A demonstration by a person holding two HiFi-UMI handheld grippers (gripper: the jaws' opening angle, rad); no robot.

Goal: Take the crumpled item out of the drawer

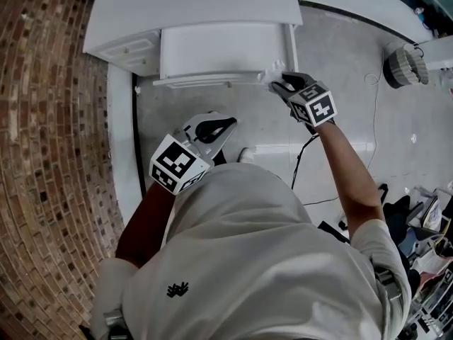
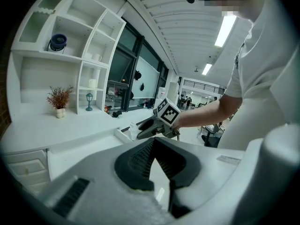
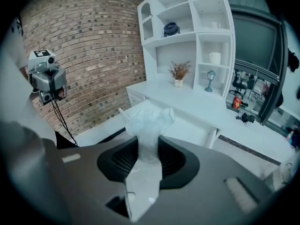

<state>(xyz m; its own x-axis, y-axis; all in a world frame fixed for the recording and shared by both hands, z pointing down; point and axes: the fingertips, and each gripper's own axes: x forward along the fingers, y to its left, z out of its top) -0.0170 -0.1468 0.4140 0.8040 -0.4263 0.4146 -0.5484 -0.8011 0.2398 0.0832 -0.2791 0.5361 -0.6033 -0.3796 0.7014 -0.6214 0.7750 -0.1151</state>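
The white drawer (image 1: 219, 52) stands pulled out from the white cabinet at the top of the head view. My right gripper (image 1: 277, 82) is at the drawer's front right corner, shut on a crumpled white item (image 1: 272, 70). In the right gripper view the crumpled item (image 3: 149, 123) is pinched between the dark pads and sticks out past the tips of the right gripper (image 3: 149, 142). My left gripper (image 1: 228, 124) hangs back near the person's body, away from the drawer. Its tips meet with nothing between them (image 2: 153, 142). From the left gripper view the right gripper (image 2: 150, 126) shows beside the drawer's corner (image 2: 123, 134).
A brick wall (image 1: 42, 119) runs along the left. White shelves above the counter hold a small plant (image 3: 178, 73), a lantern (image 3: 211, 81) and a mug (image 3: 214, 57). A black cable (image 1: 301, 161) trails on the floor. A round basket (image 1: 403, 66) and clutter lie at the right.
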